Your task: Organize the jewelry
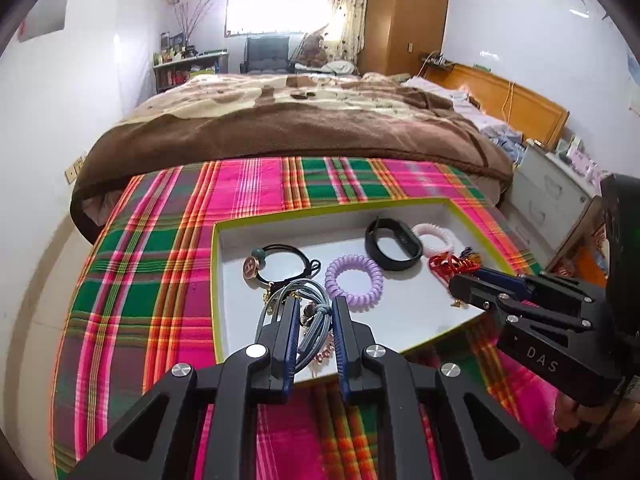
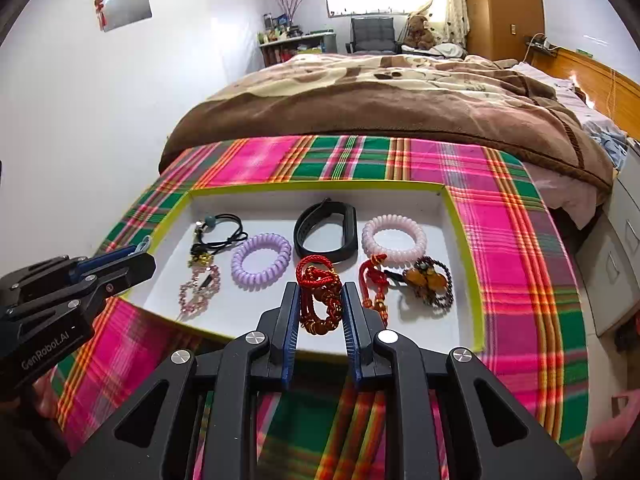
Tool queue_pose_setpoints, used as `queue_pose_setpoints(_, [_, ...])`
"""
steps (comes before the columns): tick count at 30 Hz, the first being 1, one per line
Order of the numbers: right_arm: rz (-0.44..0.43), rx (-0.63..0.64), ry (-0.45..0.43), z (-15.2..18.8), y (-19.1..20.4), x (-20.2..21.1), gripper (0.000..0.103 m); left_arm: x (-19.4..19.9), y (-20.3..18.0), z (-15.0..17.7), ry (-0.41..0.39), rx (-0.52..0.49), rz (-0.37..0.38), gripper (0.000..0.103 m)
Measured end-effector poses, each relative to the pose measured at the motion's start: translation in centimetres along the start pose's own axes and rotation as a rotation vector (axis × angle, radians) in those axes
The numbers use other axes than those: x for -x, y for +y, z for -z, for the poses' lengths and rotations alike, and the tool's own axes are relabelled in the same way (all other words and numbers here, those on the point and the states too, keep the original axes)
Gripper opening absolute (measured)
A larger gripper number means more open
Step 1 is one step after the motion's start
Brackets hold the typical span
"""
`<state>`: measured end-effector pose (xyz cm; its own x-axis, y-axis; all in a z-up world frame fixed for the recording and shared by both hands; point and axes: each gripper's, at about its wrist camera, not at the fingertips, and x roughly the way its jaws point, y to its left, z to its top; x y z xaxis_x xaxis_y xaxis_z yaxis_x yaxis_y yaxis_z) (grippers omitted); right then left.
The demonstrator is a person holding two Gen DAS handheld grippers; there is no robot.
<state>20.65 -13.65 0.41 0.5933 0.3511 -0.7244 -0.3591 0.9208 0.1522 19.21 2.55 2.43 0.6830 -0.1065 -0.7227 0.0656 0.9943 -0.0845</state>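
A shallow white tray with a yellow-green rim [image 1: 280, 216] [image 2: 448, 196] lies on the plaid cloth and holds the jewelry. My left gripper [image 1: 314, 304] is shut on a grey cord hair tie [image 1: 308, 292] at the tray's near left. My right gripper [image 2: 320, 292] is shut on a red braided cord bracelet [image 2: 320, 296] over the tray's near middle. In the tray lie a purple coil band [image 2: 261, 260], a black wristband [image 2: 326, 232], a pink coil band [image 2: 394, 240], a black hair tie [image 2: 218, 232], a pink bead bracelet [image 2: 198, 290], a second red cord [image 2: 372, 280] and an amber bead bracelet [image 2: 428, 280].
The plaid cloth [image 2: 512, 248] covers the table around the tray. A bed with a brown blanket [image 2: 380, 100] stands just beyond it. White drawers [image 2: 616, 272] stand at the right. A white wall is on the left.
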Motion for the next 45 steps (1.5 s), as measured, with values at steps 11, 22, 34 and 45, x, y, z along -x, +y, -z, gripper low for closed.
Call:
queue_pose_setpoints(11, [0.024,0.037,0.054,0.2,-0.1,-2.8,0.022,-3.3,0.0,0.9,0.050,-0.016,-0.041,0.016])
queue_pose_setpoints(22, [0.057,0.063,0.059,0.1,0.5,-3.7,0.022,-4.1,0.4,1.1,0.072,0.009,-0.022,0.016])
queue_pose_setpoints(34, [0.069,0.069,0.062,0.2,0.7,-3.8,0.023,-4.4,0.3,1.2,0.083,0.009,-0.023,0.018])
queue_pose_setpoints(45, [0.051,0.049,0.042,0.4,0.6,-2.9,0.041,-3.3,-0.2,1.4,0.060,0.011,-0.066,0.032])
